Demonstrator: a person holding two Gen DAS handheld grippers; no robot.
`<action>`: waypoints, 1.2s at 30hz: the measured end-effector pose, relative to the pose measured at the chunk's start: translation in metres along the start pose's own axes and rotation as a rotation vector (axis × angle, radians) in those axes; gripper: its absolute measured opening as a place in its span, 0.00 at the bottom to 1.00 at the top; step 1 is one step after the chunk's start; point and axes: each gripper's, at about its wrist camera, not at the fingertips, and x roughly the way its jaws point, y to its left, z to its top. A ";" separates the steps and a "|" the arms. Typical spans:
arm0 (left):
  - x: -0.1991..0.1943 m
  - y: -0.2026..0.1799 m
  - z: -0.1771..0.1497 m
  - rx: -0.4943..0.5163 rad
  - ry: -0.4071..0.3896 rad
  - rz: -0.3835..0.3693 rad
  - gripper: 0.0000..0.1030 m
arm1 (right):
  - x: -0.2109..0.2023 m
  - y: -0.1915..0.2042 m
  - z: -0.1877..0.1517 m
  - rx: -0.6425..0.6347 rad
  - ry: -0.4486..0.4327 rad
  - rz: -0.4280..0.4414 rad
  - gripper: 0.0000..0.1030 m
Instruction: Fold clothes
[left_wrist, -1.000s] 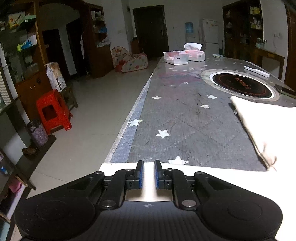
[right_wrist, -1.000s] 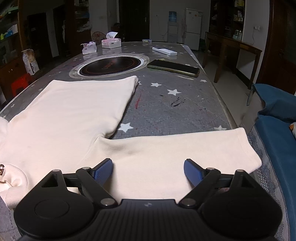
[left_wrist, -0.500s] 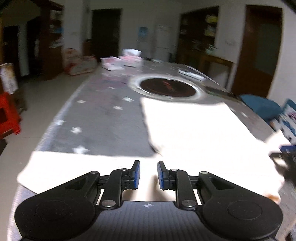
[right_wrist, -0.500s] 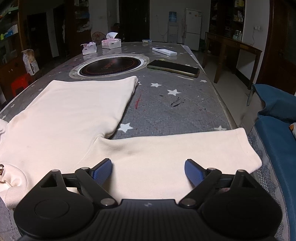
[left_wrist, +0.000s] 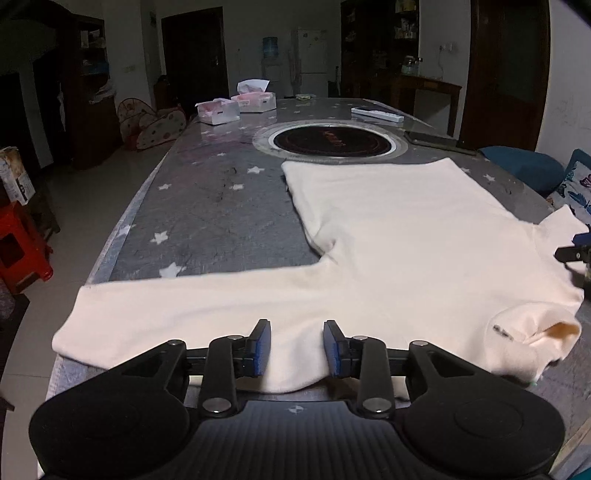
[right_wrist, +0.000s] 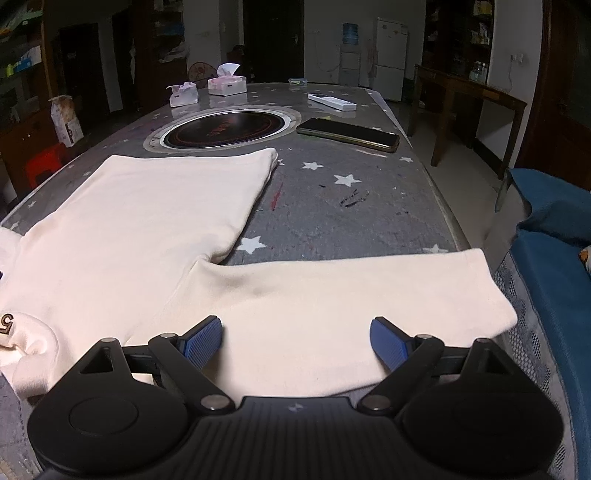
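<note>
A cream long-sleeved shirt (left_wrist: 388, 236) lies flat on the grey star-patterned table (left_wrist: 207, 221), sleeves spread sideways. My left gripper (left_wrist: 296, 347) is open, its blue pads a small gap apart, straddling the near edge of the left sleeve (left_wrist: 192, 306). My right gripper (right_wrist: 295, 339) is wide open over the near edge of the right sleeve (right_wrist: 351, 295). The shirt body (right_wrist: 155, 206) stretches away toward the cooktop. The collar (right_wrist: 22, 332) with a brown label lies at the near left in the right wrist view.
A round black cooktop (left_wrist: 330, 142) is set into the table beyond the shirt. A phone (right_wrist: 347, 133), a white remote (right_wrist: 331, 101) and two tissue boxes (right_wrist: 226, 84) lie farther back. A blue sofa (right_wrist: 554, 258) is right of the table; a red stool (left_wrist: 20, 251) stands left.
My left gripper swung from facing the room's left side to facing along the table, and its pads opened slightly over the left sleeve. My right gripper has stayed put.
</note>
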 end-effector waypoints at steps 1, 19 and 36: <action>-0.002 -0.002 0.003 0.002 -0.010 -0.005 0.37 | -0.001 -0.001 0.000 0.001 0.000 -0.002 0.87; 0.005 -0.092 0.046 0.094 -0.085 -0.192 0.51 | -0.019 -0.091 -0.018 0.244 -0.037 -0.162 0.56; 0.016 -0.158 0.043 0.195 -0.045 -0.292 0.58 | -0.002 -0.147 -0.020 0.490 -0.081 -0.112 0.41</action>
